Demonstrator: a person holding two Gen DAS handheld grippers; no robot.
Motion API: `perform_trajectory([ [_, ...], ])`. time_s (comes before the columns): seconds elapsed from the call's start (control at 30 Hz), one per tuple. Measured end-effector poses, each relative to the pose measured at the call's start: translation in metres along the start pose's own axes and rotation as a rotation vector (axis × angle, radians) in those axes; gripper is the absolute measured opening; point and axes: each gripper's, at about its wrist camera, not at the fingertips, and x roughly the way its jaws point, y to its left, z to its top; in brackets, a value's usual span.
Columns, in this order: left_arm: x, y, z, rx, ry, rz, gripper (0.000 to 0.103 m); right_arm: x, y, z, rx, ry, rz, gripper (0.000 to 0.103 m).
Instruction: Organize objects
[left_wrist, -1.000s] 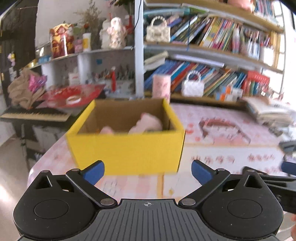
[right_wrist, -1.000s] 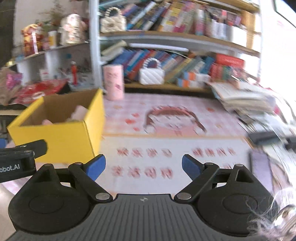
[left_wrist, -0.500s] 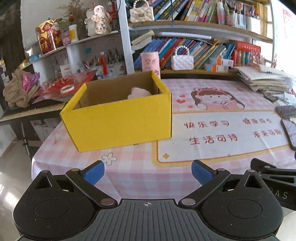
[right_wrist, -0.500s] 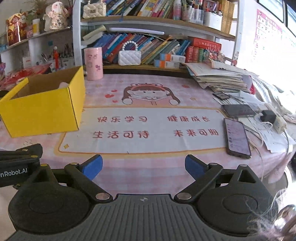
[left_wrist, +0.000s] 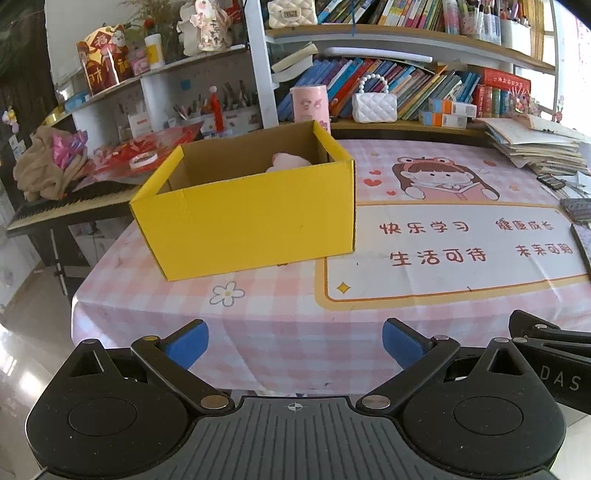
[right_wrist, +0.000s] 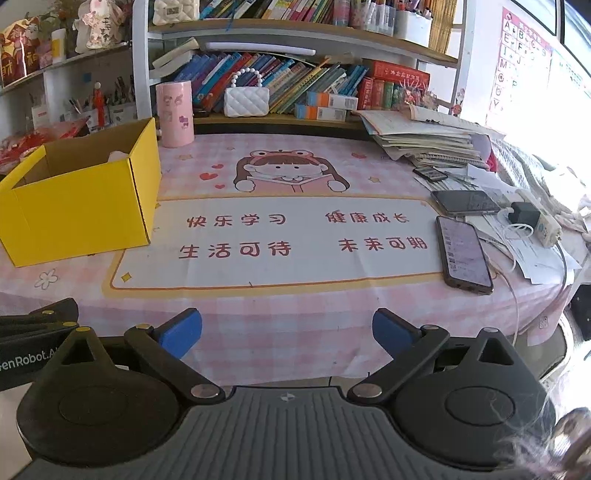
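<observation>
Open-top yellow box (left_wrist: 251, 225) on desk (left_wrist: 280, 317), left part, near the front-left corner; plain yellow outside, brown cardboard inside, long side angled to the desk edge. Pale pink soft item (left_wrist: 290, 162) inside at far-right corner, only its top showing over the wall; can't tell what it is. Pink cylinder (right_wrist: 174, 114) standing just behind box by the shelf (right_wrist: 295, 122). White quilted bag (right_wrist: 246, 101) w/ bead handle on shelf ledge. Two phones (right_wrist: 463, 254) face up at desk's right, paper stack (right_wrist: 424, 140) behind them.

Left gripper (left_wrist: 293, 341) off the front edge, jaws wide apart, nothing btwn them. Right gripper (right_wrist: 287, 330) beside it, also short of the desk, jaws opening, almost fully spread, nothing btwn them.
</observation>
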Motion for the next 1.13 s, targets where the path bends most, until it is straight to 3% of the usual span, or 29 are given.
perform_trajectory([
  [1.13, 0.008, -0.0011, 0.0017, -0.05, 0.026, -0.003, 0.101, 0.0082, -0.0014, 0.004, -0.007, 0.012, 0.006, 0.1],
])
